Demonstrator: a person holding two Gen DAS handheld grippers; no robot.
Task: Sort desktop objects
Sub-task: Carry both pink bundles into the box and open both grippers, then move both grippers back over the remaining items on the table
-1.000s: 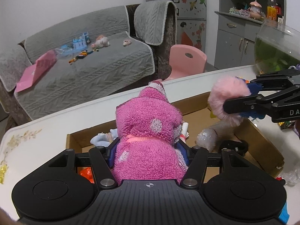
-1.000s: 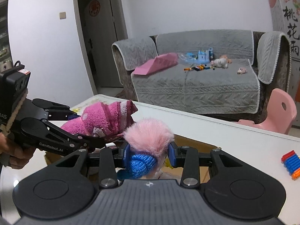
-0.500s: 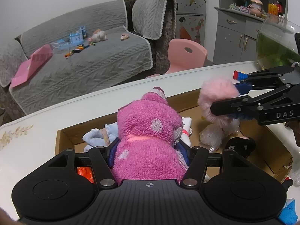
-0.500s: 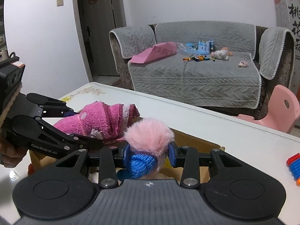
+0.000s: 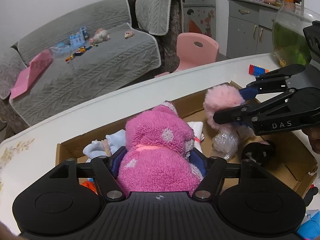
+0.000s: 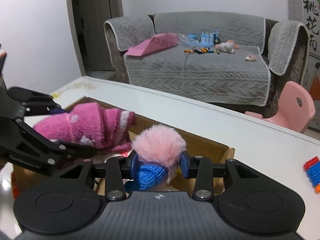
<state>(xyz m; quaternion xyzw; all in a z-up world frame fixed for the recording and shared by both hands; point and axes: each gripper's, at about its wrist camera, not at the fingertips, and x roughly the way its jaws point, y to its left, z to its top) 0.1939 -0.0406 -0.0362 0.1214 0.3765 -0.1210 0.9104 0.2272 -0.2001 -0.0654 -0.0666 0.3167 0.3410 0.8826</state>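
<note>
The left gripper (image 5: 158, 160) had its fingers spreading around the magenta fleece bundle (image 5: 158, 150), which hid both pads, so contact could not be judged. Beneath it lay the cardboard box (image 5: 296, 172) on the white worktop (image 5: 36, 160), with pale blue socks (image 5: 96, 150) half hidden. The right gripper (image 6: 160, 165) was clamped on the pink pompom (image 6: 159, 144) (blue knit (image 6: 151, 173) below it). A black item (image 5: 258, 154) was indistinct. The grey sofa (image 6: 200, 70) stood beyond.
</note>
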